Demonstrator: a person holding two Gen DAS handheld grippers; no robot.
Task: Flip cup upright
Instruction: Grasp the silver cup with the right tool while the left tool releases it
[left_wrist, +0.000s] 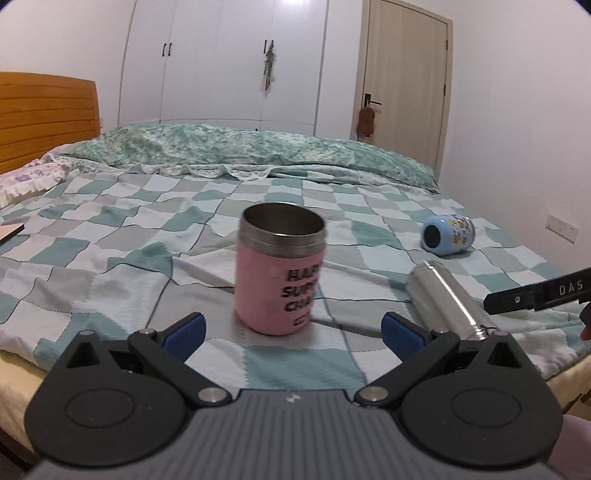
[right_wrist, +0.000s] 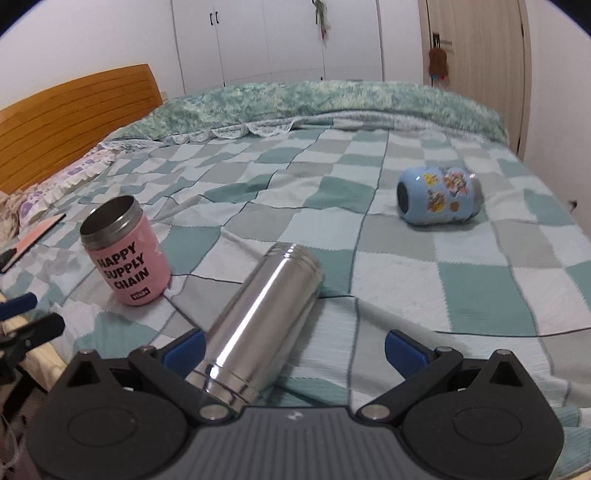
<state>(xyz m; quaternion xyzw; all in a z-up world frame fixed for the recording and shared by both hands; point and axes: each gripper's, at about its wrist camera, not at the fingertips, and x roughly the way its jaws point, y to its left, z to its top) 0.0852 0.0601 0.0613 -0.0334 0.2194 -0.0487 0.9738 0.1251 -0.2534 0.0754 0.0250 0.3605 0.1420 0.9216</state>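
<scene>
Through the left wrist camera my left gripper (left_wrist: 293, 332) has its jaws spread wide and holds nothing. The pink cup (left_wrist: 280, 269) stands upright on the checked bedspread (left_wrist: 110, 236), mouth up, centred ahead of the gap and just beyond the blue fingertips (left_wrist: 186, 330). To its right the steel cup (left_wrist: 448, 301) lies on its side, outside the right finger. The blue cup (left_wrist: 447, 233) lies on its side further back. The tip of my right gripper (left_wrist: 535, 295) pokes in at the right edge.

Through the right wrist camera my right gripper (right_wrist: 295, 350) is also wide open and empty. The steel cup (right_wrist: 258, 325) lies tilted between the jaws, near the left fingertip; whether it touches I cannot tell. The pink cup (right_wrist: 123, 251) stands off to the left, the blue cup (right_wrist: 437, 195) well apart at upper right.
</scene>
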